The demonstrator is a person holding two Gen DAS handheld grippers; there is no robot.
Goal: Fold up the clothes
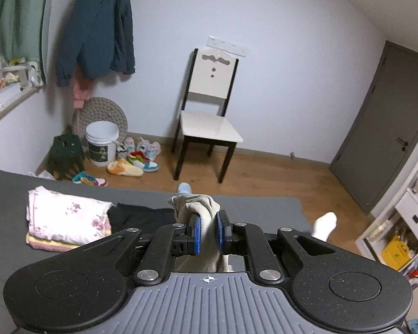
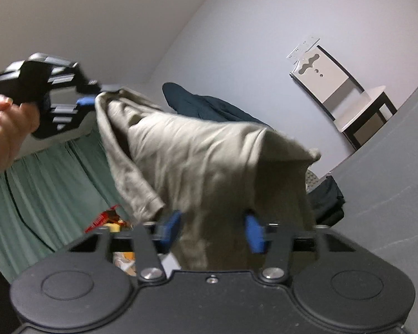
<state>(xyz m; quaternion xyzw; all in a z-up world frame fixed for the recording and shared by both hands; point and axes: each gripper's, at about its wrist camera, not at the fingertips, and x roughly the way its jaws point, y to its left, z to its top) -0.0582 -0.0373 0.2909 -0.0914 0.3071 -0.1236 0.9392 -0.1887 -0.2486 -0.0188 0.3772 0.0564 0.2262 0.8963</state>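
Your left gripper (image 1: 208, 232): clenched on the beige garment (image 2: 209, 161), held aloft. Your right gripper (image 2: 213, 229): jaws spread, cloth draped between the pads, no pinch. Folded floral stack (image 1: 67, 220) sits on the dark bed (image 1: 8, 194).

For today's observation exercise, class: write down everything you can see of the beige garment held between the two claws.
The beige garment looks like soft, wrinkled knit cloth with a hemmed sleeve-like end. It hangs lifted in the air, unfolded and spread between both tools. The left claw is closed on a bunched edge between its blue pads. The right claw stands with its pads wide apart, the cloth draped between them and seemingly loose. Motion blur hides finer detail.
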